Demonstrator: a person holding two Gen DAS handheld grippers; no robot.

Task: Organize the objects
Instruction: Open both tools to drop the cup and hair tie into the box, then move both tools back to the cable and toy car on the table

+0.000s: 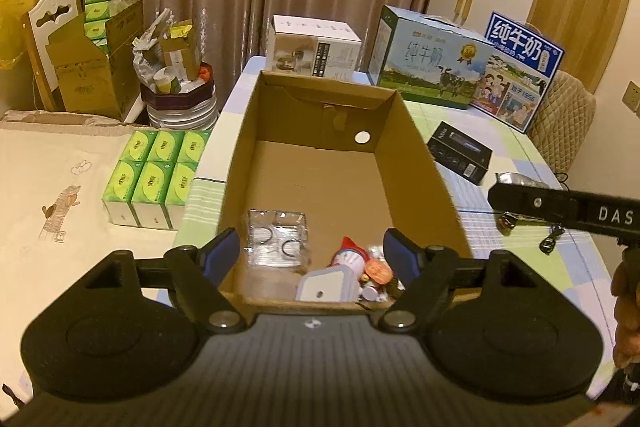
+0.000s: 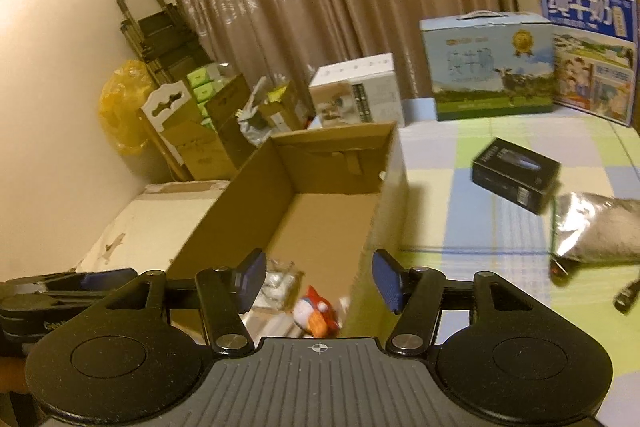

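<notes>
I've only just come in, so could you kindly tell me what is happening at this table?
A person is tidying small things into an open cardboard box on the table, with a tool in each hand. Both the left tool and the right tool are open and empty, above the box's near end. A toy, a clear tray and some small bits lie inside. A black box and a silver bag sit outside on the table.

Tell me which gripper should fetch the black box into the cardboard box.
Right. The black box lies on the table right of the cardboard box, on the right gripper side. The left gripper, also open, hangs over the cardboard box's contents.
</notes>
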